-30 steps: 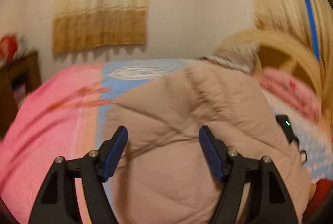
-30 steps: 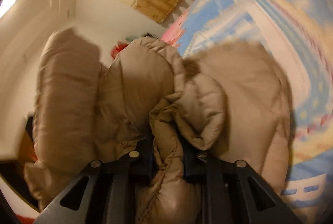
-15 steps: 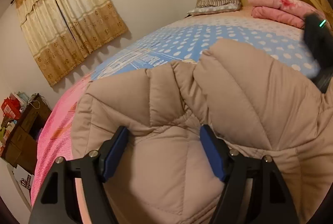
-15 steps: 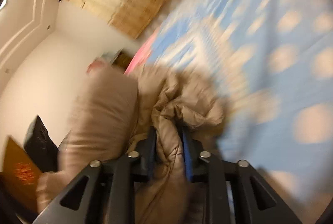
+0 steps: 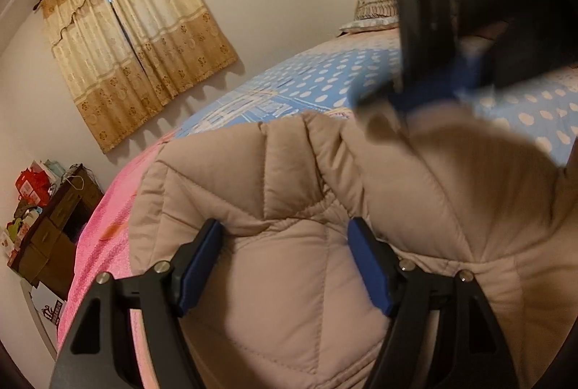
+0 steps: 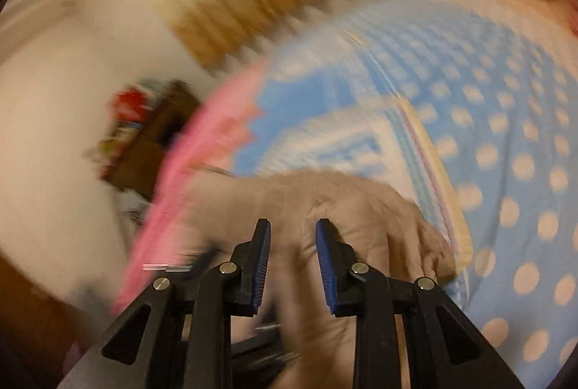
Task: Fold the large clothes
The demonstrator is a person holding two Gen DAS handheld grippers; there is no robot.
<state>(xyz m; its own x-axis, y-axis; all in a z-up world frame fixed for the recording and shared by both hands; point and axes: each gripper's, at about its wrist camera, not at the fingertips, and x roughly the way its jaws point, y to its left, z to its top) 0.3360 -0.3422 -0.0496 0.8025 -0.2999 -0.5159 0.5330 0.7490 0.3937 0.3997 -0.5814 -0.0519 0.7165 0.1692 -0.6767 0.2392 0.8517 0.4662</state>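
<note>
I have the puffy beige jacket (image 5: 289,280) lying on the bed (image 5: 325,78), over the pink end of the bedspread with the blue dotted part beyond it. It is bunched and doubled over rather than flat, so by my reckoning the fold is only partway done.

My left gripper (image 5: 285,266) has its jaws spread wide over a quilted bulge of the jacket. The blue pads sit on either side of the padding, and I judge they are not pinching it, only straddling it. My right gripper (image 6: 292,262) has its jaws parted a little with nothing clamped between them; the jacket lies below and beyond the tips. That view is badly smeared, so I can't say for sure whether any fabric brushes the pads. From the left camera the right gripper shows as a dark blur with blue pads above the far shoulder of the jacket.

What worries me:
- With neither gripper holding, the springy filling could push the folded layer back open.
- The shell looks slick, so a shallow pinch on it may slide off when I pull.
- If I close the left jaws on this thick bulge, I may catch several layers at once and drag the whole bundle instead of one flap.
- The two grippers are near each other over the jacket, so a hasty reach could knock them together.
</note>
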